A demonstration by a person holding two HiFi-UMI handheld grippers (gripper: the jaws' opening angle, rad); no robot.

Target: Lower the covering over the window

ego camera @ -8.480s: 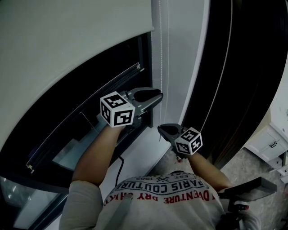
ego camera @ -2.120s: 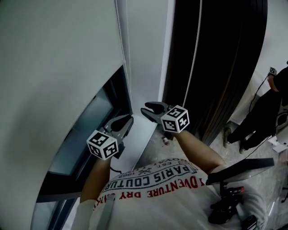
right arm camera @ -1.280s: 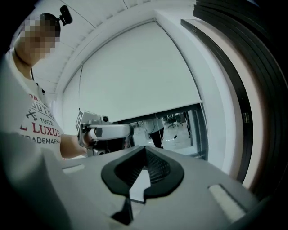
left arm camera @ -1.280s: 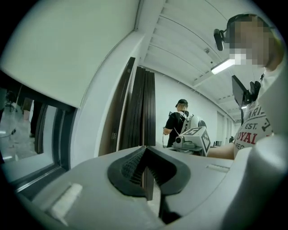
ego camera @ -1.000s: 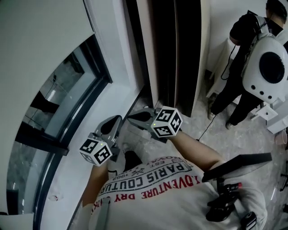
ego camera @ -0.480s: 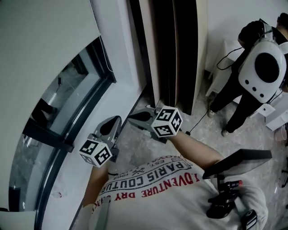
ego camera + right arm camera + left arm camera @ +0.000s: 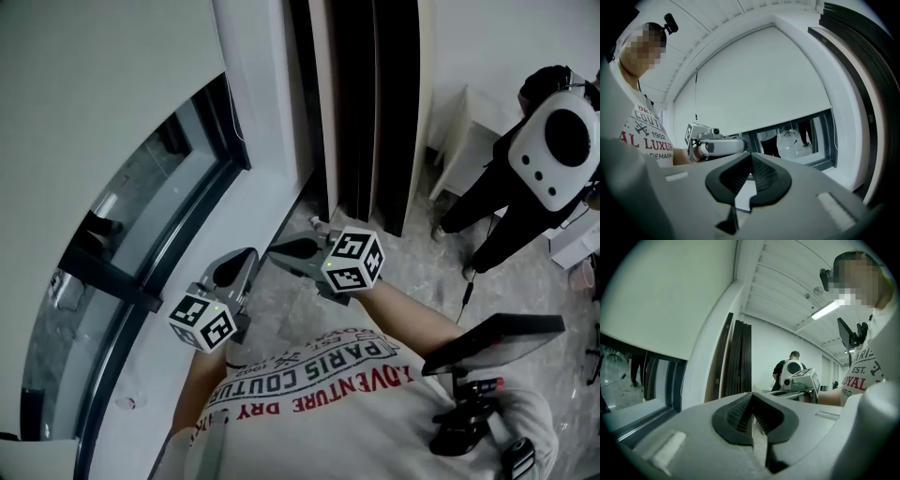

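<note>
Both hands drawn back from window since half second ago. Forearms bent, side by side. Grey two-jaw left gripper [image 7: 246, 257] level, jaws clenched, empty. Grey right gripper [image 7: 277, 249] just beside, likewise clenched, empty. Beyond: white fabric roller blind [image 7: 94, 94] covering upper window; dark-framed glass strip [image 7: 141, 220] bare below.

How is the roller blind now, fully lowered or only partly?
Partly lowered. In the right gripper view the roller blind stops short, and a strip of bare window glass shows under its bottom edge.
</note>
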